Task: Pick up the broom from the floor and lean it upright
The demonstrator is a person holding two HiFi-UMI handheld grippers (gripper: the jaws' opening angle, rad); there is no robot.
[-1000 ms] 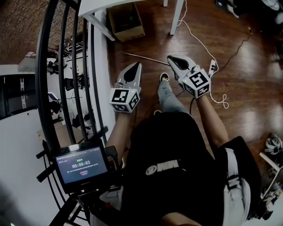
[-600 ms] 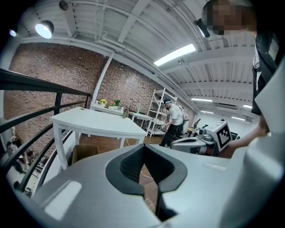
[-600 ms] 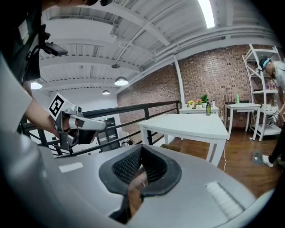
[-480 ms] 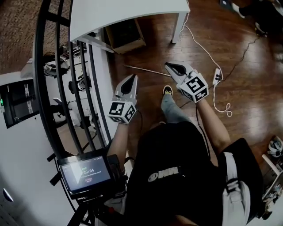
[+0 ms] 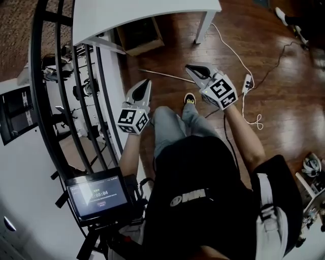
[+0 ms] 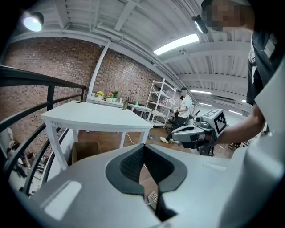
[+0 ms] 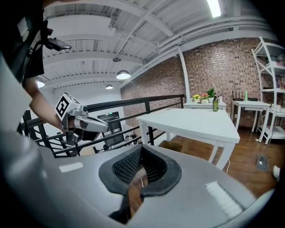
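1. The broom (image 5: 162, 75) lies flat and untouched on the wooden floor (image 5: 284, 101), its thin handle stretching ahead of the person's shoe (image 5: 189, 98).
2. The left gripper (image 5: 144, 84) hovers near the handle's middle, its jaws pressed together on nothing.
3. The right gripper (image 5: 190, 68) hangs by the handle's right end, its jaws likewise pressed together and empty.
4. A cardboard box (image 5: 139, 38) sits under a white table (image 5: 142, 12) beyond the broom. A black railing (image 5: 51, 101) runs at left, and a white cable (image 5: 238, 56) trails at right.
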